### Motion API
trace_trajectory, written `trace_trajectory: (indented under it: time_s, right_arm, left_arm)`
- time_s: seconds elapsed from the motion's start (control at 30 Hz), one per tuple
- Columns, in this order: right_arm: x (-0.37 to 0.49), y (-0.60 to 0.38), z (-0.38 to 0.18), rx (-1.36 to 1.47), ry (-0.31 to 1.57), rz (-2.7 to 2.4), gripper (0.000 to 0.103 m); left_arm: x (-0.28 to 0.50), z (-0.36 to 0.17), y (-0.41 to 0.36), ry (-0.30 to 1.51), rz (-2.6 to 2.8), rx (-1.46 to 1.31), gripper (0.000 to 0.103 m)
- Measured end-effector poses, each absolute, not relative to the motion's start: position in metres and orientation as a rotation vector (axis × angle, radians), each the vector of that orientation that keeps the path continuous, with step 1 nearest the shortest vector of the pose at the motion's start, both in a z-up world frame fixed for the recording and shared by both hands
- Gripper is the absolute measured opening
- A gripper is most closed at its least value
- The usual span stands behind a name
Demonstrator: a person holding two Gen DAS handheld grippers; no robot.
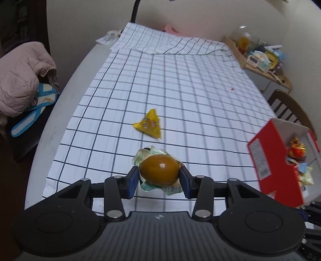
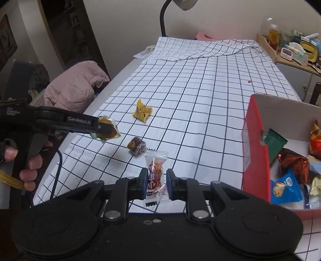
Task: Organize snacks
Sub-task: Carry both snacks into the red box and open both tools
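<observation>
My left gripper [image 1: 159, 176] is shut on a wrapped brown egg snack [image 1: 159, 172] and holds it above the checked tablecloth; it also shows in the right wrist view [image 2: 106, 130]. My right gripper [image 2: 156, 183] is shut on a clear-wrapped red snack [image 2: 155, 176], low over the cloth. A yellow triangular packet [image 1: 149, 124] [image 2: 142, 111] and a dark round wrapped sweet [image 2: 136, 145] lie on the cloth. A red cardboard box [image 1: 266, 158] [image 2: 254, 152] with several snacks inside stands at the right.
A pink jacket [image 1: 22, 76] lies on a seat left of the table. A wooden shelf [image 1: 260, 58] with clutter stands at the far right. A lamp stem [image 2: 163, 18] rises at the table's far end. A wooden chair [image 1: 289, 108] stands behind the box.
</observation>
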State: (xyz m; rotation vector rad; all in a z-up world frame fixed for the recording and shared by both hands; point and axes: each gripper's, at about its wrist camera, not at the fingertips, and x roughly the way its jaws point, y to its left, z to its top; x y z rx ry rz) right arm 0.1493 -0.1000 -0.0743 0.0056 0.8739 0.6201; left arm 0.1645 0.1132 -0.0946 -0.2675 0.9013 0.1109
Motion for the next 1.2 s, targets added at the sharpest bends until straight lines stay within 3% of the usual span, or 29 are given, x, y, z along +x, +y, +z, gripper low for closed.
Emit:
trace_trajectory:
  time_s: [0.7,1.2]
  right_arm:
    - [0.154,-0.248,-0.025,0.103,0.780,0.523,0.017]
    - [0.195,-0.342,-0.052,0.111,0.796,0.415,0.017]
  left_arm:
    - [0.160,-0.019,-0.050,0.837,-0.061,-0.193,0.043]
    - [0.210,-0.040,-0.159,0.906,-0.120,-0.122,0.043]
